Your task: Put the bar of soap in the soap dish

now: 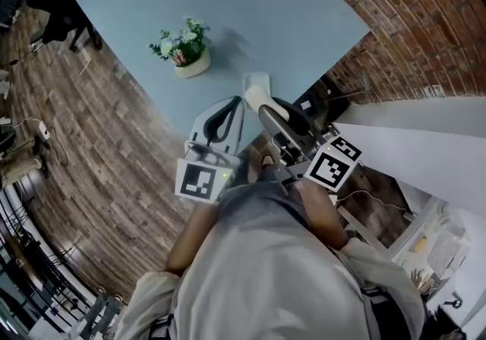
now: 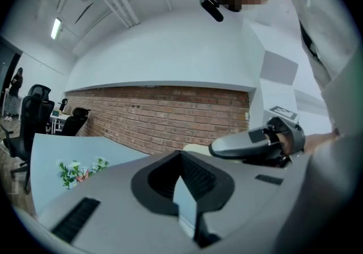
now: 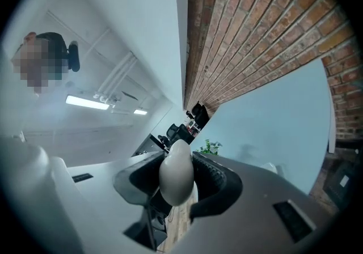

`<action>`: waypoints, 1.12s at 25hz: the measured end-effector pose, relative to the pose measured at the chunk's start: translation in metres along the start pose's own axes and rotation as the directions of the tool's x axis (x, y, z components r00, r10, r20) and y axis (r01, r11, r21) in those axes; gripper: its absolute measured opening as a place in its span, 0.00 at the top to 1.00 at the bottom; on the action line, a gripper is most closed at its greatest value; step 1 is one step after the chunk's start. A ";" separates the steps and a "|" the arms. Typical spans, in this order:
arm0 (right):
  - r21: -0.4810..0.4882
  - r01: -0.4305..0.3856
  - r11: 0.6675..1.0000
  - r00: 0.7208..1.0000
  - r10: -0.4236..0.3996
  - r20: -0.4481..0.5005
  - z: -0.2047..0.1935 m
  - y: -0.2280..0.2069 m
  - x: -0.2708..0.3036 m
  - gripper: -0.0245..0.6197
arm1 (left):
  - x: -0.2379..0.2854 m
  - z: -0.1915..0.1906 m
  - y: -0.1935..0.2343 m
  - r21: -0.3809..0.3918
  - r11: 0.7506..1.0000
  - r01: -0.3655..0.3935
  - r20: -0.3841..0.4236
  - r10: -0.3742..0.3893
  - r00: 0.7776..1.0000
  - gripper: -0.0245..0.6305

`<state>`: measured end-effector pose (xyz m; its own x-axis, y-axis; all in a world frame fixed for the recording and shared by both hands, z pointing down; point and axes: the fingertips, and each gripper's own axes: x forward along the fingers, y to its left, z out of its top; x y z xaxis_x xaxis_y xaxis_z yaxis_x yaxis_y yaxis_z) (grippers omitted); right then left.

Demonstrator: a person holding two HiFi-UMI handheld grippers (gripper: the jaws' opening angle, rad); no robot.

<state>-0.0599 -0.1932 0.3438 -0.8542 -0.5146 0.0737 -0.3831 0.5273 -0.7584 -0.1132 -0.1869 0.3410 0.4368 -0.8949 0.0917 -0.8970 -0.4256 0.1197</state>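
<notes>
Right tool (image 3: 177,159): pinched on the bar of soap (image 3: 174,182).
Left tool (image 2: 181,162): pressed together, empty.
Soap: judged stiff, light, slippery; best gripped across the flat faces.
Soap dish (image 1: 257,80): just beyond the right tool, on the worktop (image 1: 228,4).

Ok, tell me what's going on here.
A person works two handheld grippers. The right claw is shut on the bar of soap, holding it just at the soap dish on the blue table; it isn't released yet. The left claw is shut with nothing in it. A small flower pot stands further off.
</notes>
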 end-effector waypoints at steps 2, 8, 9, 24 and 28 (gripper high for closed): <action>0.000 0.027 1.000 1.000 -0.027 0.014 -0.001 -0.005 0.008 0.71 | 0.004 -0.004 0.009 -0.003 1.000 0.024 -0.008 -0.024 1.000 0.96; -0.005 0.115 0.993 0.992 -0.114 0.045 -0.009 -0.017 0.022 0.71 | 0.012 -0.013 0.026 -0.021 0.996 0.082 -0.018 -0.082 0.996 0.96; -0.006 0.129 0.992 0.990 -0.129 0.051 -0.010 -0.020 0.023 0.71 | 0.013 -0.016 0.029 -0.019 0.996 0.087 -0.023 -0.087 0.996 0.96; -0.019 0.275 0.961 0.960 -0.274 0.062 -0.029 -0.079 0.030 0.71 | 0.040 -0.067 0.040 -0.052 0.996 0.072 -0.100 -0.077 0.992 0.96; -0.017 0.297 0.955 0.954 -0.296 0.053 -0.038 -0.093 0.033 0.71 | 0.045 -0.084 0.044 -0.075 0.995 0.060 -0.114 -0.068 0.991 0.96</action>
<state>-0.0659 -0.2337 0.4412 -0.6828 -0.6824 0.2608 -0.6256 0.3618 -0.6912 -0.1275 -0.2346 0.4331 0.5016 -0.8427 0.1958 -0.8618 -0.4669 0.1985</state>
